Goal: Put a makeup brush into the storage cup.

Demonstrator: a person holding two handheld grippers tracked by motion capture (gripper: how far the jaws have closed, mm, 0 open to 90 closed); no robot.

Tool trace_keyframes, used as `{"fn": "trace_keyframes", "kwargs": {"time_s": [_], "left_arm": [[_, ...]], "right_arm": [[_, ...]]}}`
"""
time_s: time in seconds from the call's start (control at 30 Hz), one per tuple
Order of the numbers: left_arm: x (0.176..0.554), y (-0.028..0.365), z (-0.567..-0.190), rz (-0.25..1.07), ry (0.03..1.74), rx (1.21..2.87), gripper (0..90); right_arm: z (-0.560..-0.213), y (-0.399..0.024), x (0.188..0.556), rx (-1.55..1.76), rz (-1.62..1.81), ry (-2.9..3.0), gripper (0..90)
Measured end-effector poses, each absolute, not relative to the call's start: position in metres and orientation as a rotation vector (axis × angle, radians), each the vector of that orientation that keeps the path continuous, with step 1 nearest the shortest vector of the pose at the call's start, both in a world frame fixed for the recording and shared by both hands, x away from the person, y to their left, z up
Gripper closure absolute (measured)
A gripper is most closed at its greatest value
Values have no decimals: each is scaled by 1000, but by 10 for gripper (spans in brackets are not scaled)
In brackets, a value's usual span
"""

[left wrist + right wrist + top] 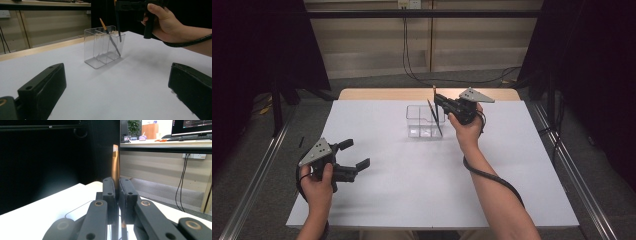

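Near table's far edge, our right gripper [436,100] pinches brush [117,22] over clear organizer [425,121]; next: lower, release. Left gripper [357,154] spread, idle.

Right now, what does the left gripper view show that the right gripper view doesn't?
Left gripper view: the whole clear organizer on the white table, a brush leaning inside it, its own jaws spread open, and the person's hand. Right gripper view: its jaws shut on a brush handle, with a monitor on a desk behind. Both: the held brush and the table.

High overhead, 2 tong-mounted close-ups
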State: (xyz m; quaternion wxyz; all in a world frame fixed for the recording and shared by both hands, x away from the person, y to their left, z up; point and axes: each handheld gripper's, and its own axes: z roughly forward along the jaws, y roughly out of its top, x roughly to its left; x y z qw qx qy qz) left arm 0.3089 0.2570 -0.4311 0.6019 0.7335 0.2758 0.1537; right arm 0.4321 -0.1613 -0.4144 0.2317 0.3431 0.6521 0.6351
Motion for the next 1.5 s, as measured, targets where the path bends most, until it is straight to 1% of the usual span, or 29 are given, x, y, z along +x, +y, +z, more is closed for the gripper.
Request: {"fn": "trace_keyframes", "kwargs": {"time_s": [0.97,1.0,1.07,1.13,1.23,1.27,1.5], "left_arm": [[309,257,-430,359,638,1700,14],[309,257,-430,360,638,1699,14],[309,257,-430,360,637,1697,14],[309,258,-431,360,638,1699,14],[309,257,-431,361,636,1703,14],[309,257,-431,360,636,1701,14],[309,257,-431,356,639,1702,14]], "right_arm": [[-425,-160,429,977,1752,1832,835],[-425,-160,429,980,1762,1827,772],[-426,-161,429,999,1796,1823,610],[-425,-161,429,1004,1810,1811,519],[-424,-161,428,1000,1819,1810,422],[-424,-161,428,997,1820,1810,398],[-423,-163,425,973,1836,1840,328]]}}
